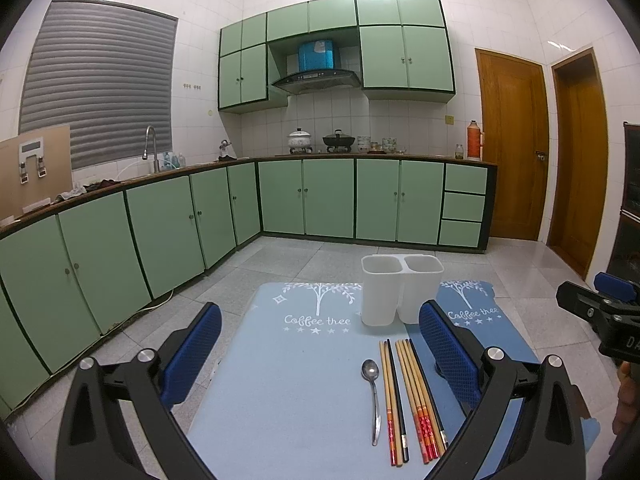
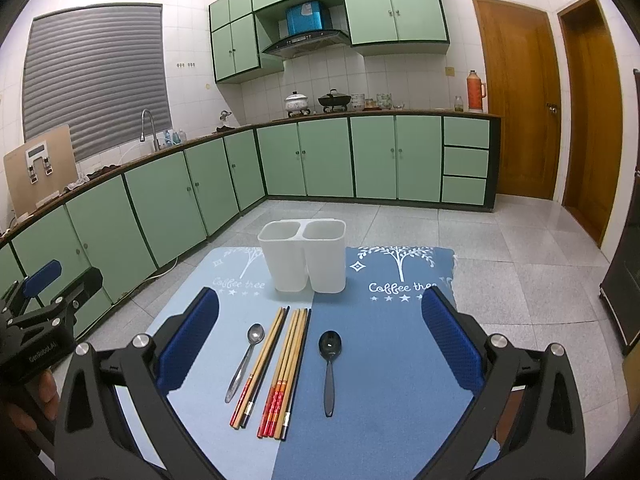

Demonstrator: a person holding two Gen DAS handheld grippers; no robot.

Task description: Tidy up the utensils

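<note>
A white two-compartment utensil holder (image 1: 401,290) (image 2: 303,256) stands empty at the far side of the blue mats (image 1: 280,380) (image 2: 400,360). In front of it lie a silver spoon (image 1: 373,396) (image 2: 245,360), several chopsticks (image 1: 412,400) (image 2: 276,368) and a black spoon (image 2: 329,364), all flat, handles toward me. My left gripper (image 1: 320,356) is open above the mat, the utensils near its right finger. My right gripper (image 2: 320,336) is open above the utensils. Both are empty.
The mats lie on a table over a grey tiled floor. Green cabinets (image 1: 160,232) line the left and far walls, with a sink, pots and a thermos on the counter. Wooden doors (image 2: 520,100) are at the right.
</note>
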